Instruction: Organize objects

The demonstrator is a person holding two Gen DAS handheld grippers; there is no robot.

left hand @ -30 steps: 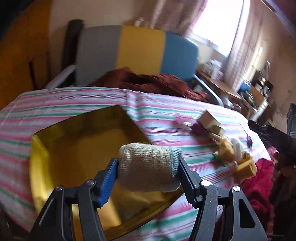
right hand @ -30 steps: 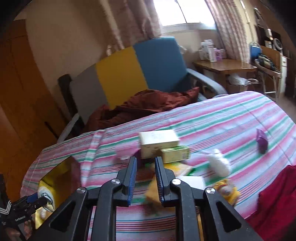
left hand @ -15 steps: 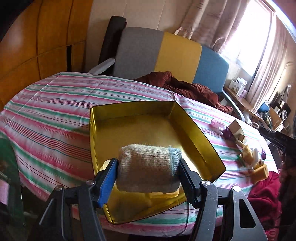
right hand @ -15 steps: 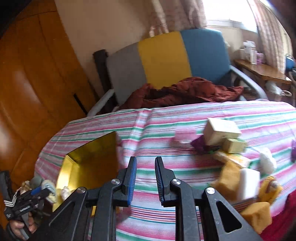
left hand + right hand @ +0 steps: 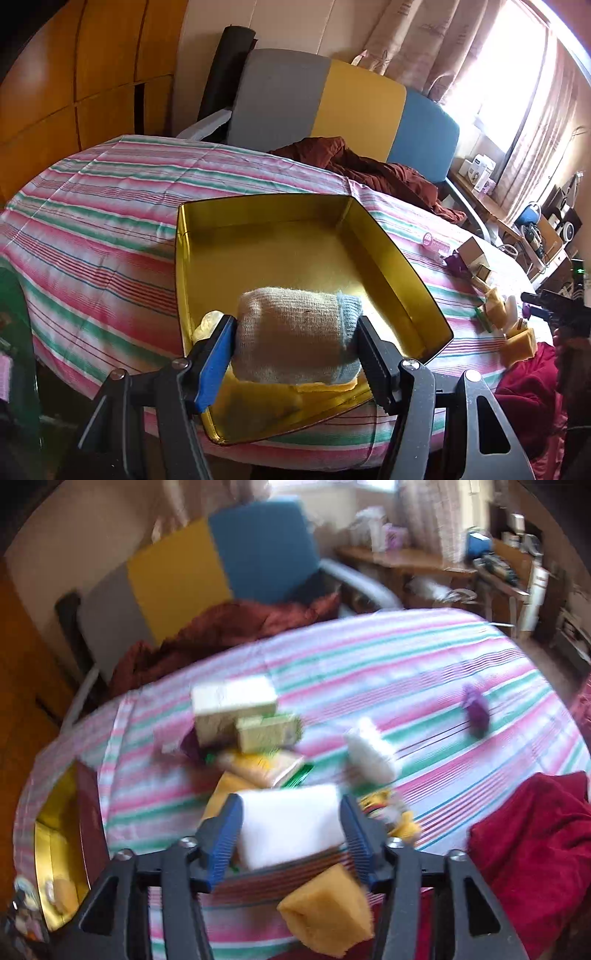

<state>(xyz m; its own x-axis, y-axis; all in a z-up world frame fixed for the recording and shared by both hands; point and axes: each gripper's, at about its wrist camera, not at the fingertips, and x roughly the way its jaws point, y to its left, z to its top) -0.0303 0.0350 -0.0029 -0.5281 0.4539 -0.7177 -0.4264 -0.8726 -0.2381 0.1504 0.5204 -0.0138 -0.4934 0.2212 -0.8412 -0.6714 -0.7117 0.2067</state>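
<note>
My left gripper [image 5: 295,341] is shut on a rolled beige sock with a pale blue cuff [image 5: 295,332], held over the near end of the gold tin tray [image 5: 391,254] on the striped table. A yellow item [image 5: 207,323] lies in the tray's near left corner. My right gripper [image 5: 290,825] is open, its jaws on either side of a white sponge block [image 5: 291,823] in the pile of objects; the view is blurred. A yellow sponge cube [image 5: 328,915] sits just below it. The tray shows at the left of the right wrist view [image 5: 55,849].
Small boxes [image 5: 236,701], a yellow packet [image 5: 266,768], a white bottle [image 5: 369,753] and a purple item [image 5: 476,709] lie on the striped cloth. A red cloth [image 5: 532,842] hangs at the right edge. A grey, yellow and blue chair [image 5: 332,99] stands behind the table.
My right gripper swung from the tray side to the pile and opened around the white sponge. My left gripper kept hold of the sock and stayed over the tray's near end.
</note>
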